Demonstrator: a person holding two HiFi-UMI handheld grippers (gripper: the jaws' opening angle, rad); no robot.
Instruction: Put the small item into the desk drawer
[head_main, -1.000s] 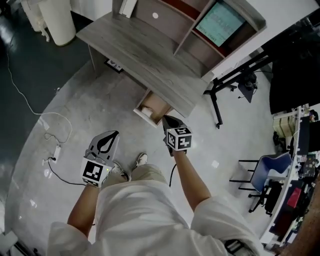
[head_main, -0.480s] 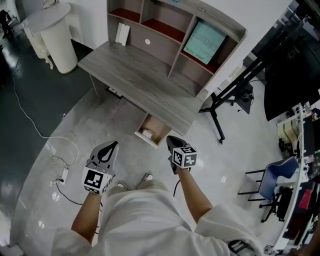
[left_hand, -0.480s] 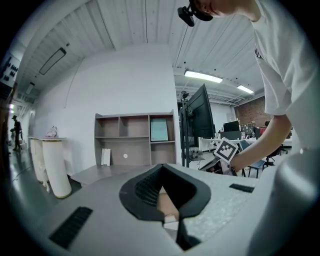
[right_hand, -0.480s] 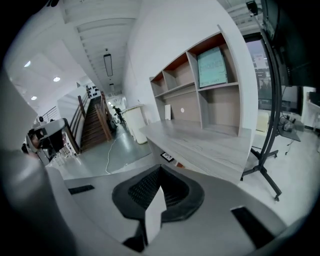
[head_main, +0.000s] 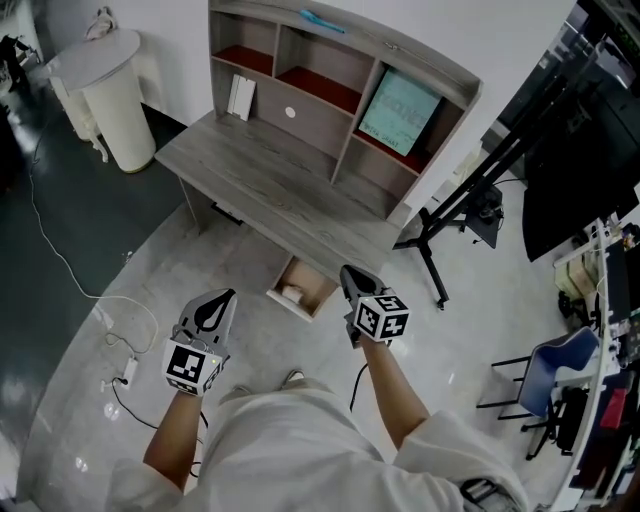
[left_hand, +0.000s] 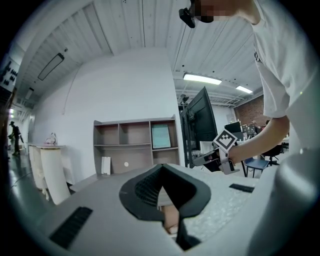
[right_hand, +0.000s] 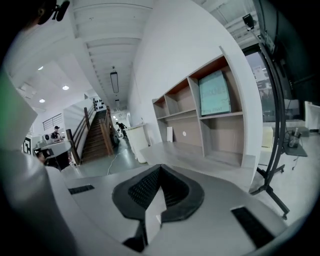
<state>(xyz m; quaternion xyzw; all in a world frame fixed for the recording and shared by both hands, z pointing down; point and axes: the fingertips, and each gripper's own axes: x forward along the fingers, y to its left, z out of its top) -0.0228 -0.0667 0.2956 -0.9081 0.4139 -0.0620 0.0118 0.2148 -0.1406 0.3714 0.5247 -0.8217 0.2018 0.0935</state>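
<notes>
Grey wood-grain desk (head_main: 290, 190) is standing below me, and its drawer (head_main: 312, 280) is hanging open under the front edge. I am holding both tools short of it. The left gripper (head_main: 222, 300) is showing its jaws pressed together on nothing, and the right gripper (head_main: 352, 275) is likewise closed and empty. A small pale item (head_main: 291, 293) is lying inside the drawer, so I am judging the placing done. Only pushing the drawer shut seems to be remaining, if that is wanted.
</notes>
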